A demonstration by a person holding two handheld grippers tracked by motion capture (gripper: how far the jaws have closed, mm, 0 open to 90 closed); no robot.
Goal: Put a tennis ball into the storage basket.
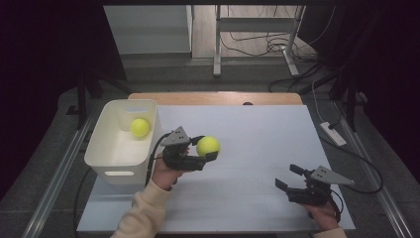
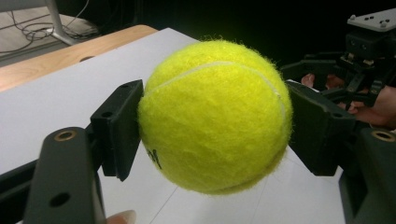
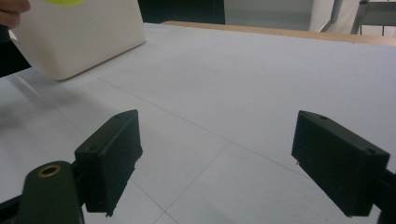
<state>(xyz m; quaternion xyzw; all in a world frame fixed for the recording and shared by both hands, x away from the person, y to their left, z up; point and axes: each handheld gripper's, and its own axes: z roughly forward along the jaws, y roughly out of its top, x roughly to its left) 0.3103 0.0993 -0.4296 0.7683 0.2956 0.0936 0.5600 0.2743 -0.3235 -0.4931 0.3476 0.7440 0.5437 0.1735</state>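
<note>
Dark room, cables and desk legs on the floor behind a wooden table [image 1: 213, 97] covered with a white sheet [image 1: 257, 144]. Landmark: white plastic bin [image 1: 105, 148] at the sheet's left edge.

Left gripper [image 1: 207, 150] sits just right of the bin, off its near right corner, held up over the sheet. Jaws clamped on a yellow-green tennis ball [image 1: 208, 146]. In the left gripper view the ball [image 2: 215, 116] is pinched between both black pads [image 2: 119, 128], one on each side, clear of the sheet below it. Grey three-cornered plate on top of the gripper, cable trailing toward the bin's front. Person's left hand [image 1: 166, 172] wraps the handle, cream sleeve [image 1: 143, 213] below.

Second tennis ball [image 1: 139, 127] lies inside the bin, toward its far right corner.

Right gripper [image 1: 289, 177] is well apart from the bin, near the sheet's front right corner, low over the sheet. Jaws spread wide, nothing between them; the right gripper view shows both pads [image 3: 112, 154] with bare sheet in the gap and the bin [image 3: 79, 37] at upper left.
</note>
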